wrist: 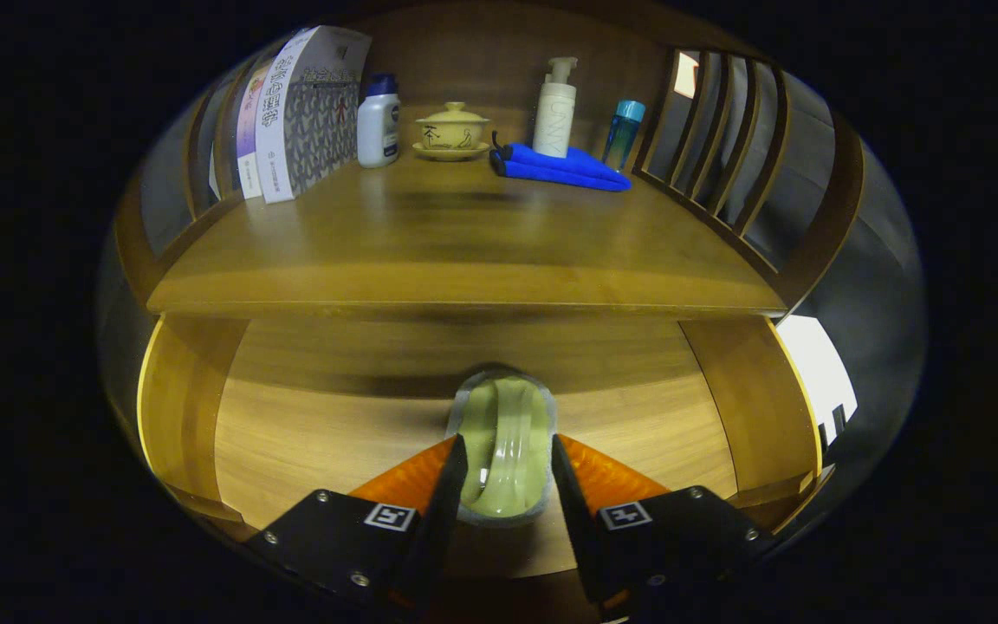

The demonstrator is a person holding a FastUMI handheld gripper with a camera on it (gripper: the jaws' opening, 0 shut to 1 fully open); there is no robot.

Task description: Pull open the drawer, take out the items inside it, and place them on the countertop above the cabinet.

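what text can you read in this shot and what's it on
books: printed characters on spines and cover, too blurred to read
pump bottle: faint vertical lettering, not legible
white bottle: label too small to read
gripper, shut on the green item: square markers, no words

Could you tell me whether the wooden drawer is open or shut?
Open: the wooden drawer shows its floor below the countertop, gripper inside.

A home-like corner staged in a booth: a wooden cabinet's surface (464,234) carries books (291,113), a lidded teacup (452,130), lotion bottles (554,108) and a folded blue cloth (561,166).
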